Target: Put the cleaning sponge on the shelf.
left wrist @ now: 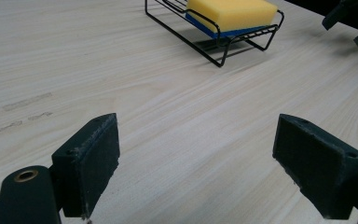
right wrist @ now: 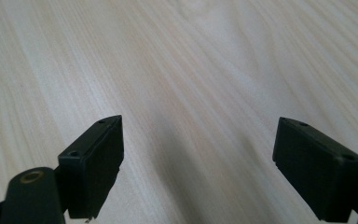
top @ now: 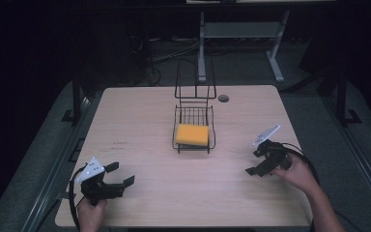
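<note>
A pale wooden desk (top: 140, 130) carries a black wire rack (top: 193, 123) near the middle, a little toward its far edge. A yellow sponge (top: 192, 134) with a blue underside lies flat in the rack's low front tray, and the rack's tall wire back rises behind it. The left gripper (top: 118, 175) sits near the desk's near left corner, held in a hand (top: 92, 212), its jaws spread wide with nothing between them. The right gripper (top: 256, 162) rests toward the near right edge in the other hand (top: 297, 174), its jaws likewise released over bare wood.
</note>
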The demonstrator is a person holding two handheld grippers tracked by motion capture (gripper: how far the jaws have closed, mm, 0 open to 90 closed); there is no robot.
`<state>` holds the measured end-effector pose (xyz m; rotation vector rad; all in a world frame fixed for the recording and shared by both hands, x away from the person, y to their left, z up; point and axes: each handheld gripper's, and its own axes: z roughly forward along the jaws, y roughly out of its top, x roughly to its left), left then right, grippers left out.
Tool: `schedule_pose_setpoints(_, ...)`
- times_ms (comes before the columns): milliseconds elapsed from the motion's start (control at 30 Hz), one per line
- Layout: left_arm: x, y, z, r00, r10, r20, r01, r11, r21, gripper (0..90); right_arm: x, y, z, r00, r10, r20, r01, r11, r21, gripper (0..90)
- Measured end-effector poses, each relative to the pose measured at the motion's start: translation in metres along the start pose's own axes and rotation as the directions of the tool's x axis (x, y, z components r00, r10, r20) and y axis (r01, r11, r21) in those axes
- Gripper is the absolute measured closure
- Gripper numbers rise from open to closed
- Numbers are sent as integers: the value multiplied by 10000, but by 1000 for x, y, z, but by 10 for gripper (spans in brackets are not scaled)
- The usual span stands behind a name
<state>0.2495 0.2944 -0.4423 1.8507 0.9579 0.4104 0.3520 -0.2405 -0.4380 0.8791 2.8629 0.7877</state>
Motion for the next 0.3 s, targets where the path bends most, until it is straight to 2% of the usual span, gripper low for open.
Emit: schedule_pose_setpoints(300,-1,0,1,10000,72,-2,-72,10000,3,141,10,-7,-6,9996,-237,141,238,9997,-36,159)
